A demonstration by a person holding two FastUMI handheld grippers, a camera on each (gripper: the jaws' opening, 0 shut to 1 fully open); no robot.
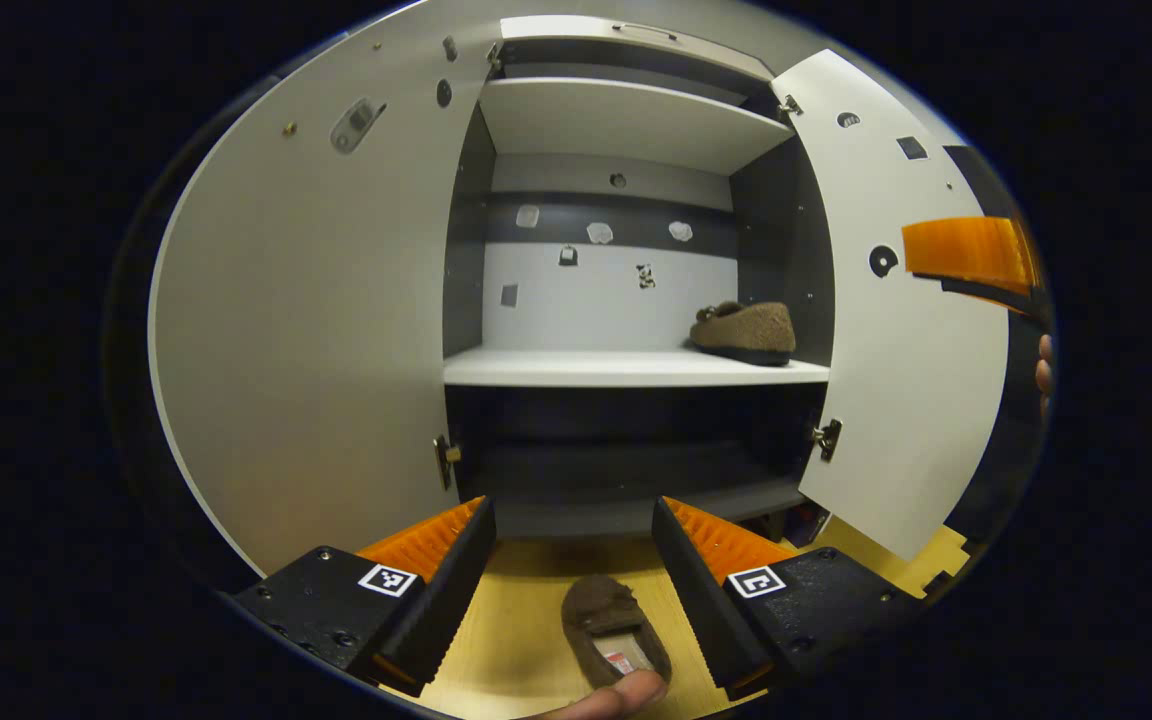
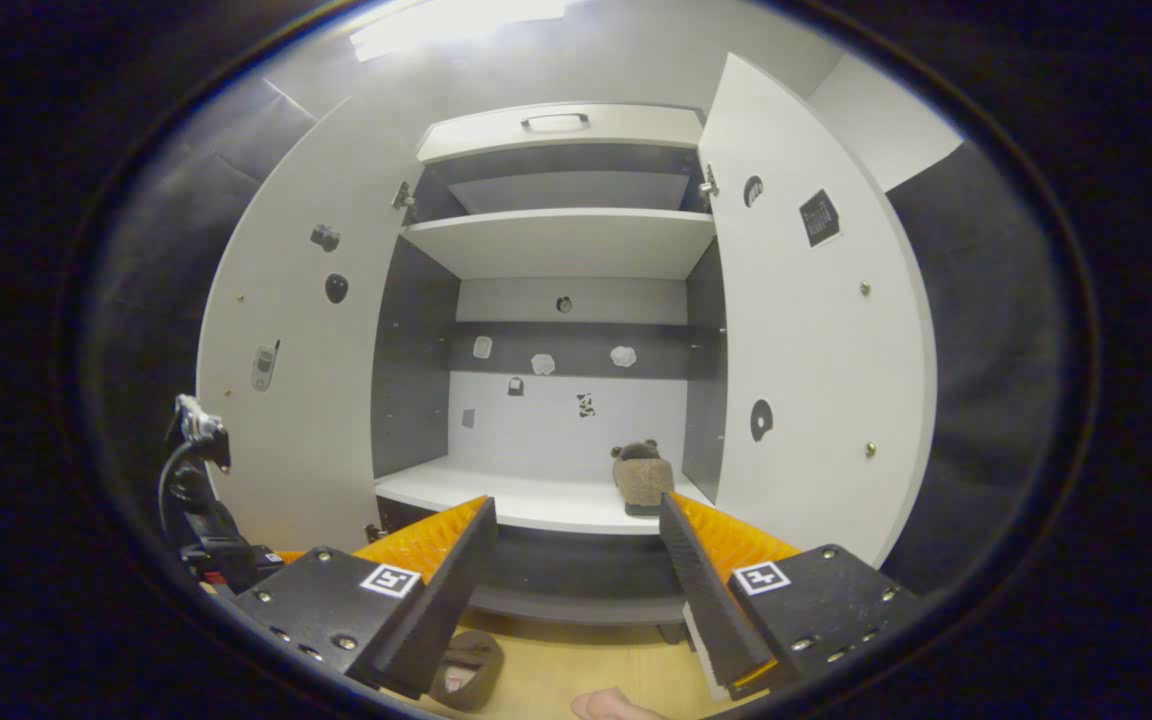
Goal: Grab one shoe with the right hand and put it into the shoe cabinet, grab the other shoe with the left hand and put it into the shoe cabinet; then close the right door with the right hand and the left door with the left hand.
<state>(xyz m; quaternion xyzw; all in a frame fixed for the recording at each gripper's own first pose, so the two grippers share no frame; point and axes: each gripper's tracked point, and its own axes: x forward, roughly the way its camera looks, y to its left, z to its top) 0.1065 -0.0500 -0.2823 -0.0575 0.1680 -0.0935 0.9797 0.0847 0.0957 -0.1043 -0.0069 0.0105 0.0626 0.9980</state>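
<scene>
In the left gripper view, the left tongs (image 1: 573, 555) are spread wide and hold nothing, pointing level at the open shoe cabinet (image 1: 636, 120). Between and below their fingers a brown shoe (image 1: 614, 630) lies on the yellow wooden floor (image 1: 516, 640), toe toward the cabinet, touched by neither finger. A fingertip (image 1: 608, 698) of the person shows at the bottom edge, just at the shoe's heel. The left door (image 1: 316, 330) and the right door (image 1: 896, 330) both stand swung open. On the white middle shelf (image 1: 586, 368), the other shoe (image 1: 746, 332) rests at the right end, close to the cabinet's side wall. At the far right edge, beyond the right door, part of the right tongs (image 1: 971, 255) juts in, with fingers of a hand just below; whether they are spread cannot be told from here.

In the right gripper view, the right tongs (image 2: 576, 555) are also spread apart and empty, held back from the cabinet (image 2: 561, 125) and aimed at its middle shelf (image 2: 526, 500). The shelved shoe (image 2: 642, 478) sits at the shelf's right end, heel toward the camera. The floor shoe (image 2: 466, 672) lies low, partly hidden by the left-hand finger. Both the left door (image 2: 286, 400) and the right door (image 2: 806, 330) are open. A dark rig with a cable (image 2: 198, 500) stands at the left edge.
</scene>
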